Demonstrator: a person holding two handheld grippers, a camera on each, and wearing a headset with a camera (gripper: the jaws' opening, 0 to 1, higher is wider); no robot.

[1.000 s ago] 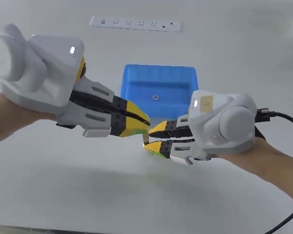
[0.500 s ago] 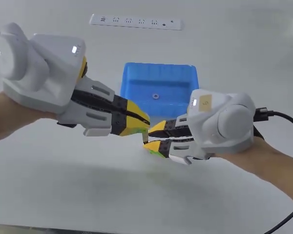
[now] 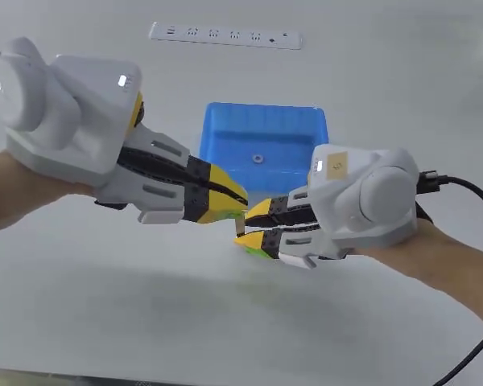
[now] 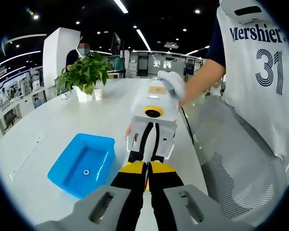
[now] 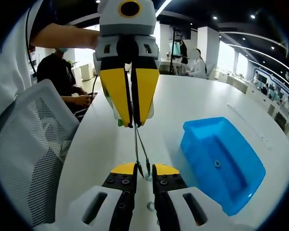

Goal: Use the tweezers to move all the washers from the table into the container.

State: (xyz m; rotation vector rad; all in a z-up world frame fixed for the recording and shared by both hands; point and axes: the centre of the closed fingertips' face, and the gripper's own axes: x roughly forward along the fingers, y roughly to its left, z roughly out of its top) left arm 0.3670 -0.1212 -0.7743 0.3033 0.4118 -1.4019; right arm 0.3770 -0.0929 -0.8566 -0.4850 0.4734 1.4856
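Head view looks down, close over the tabletop (image 3: 105,322). Gripper views face each other, and all three share the blue container (image 3: 225,137).

White L gripper (image 3: 240,198), yellow/blk jaws, blk cable (image 3: 460,190)

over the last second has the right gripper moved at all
No. The right gripper keeps the same spot just in front of the blue container.

White table (image 3: 386,96), blue container (image 3: 217,153), power strip (image 3: 225,35)
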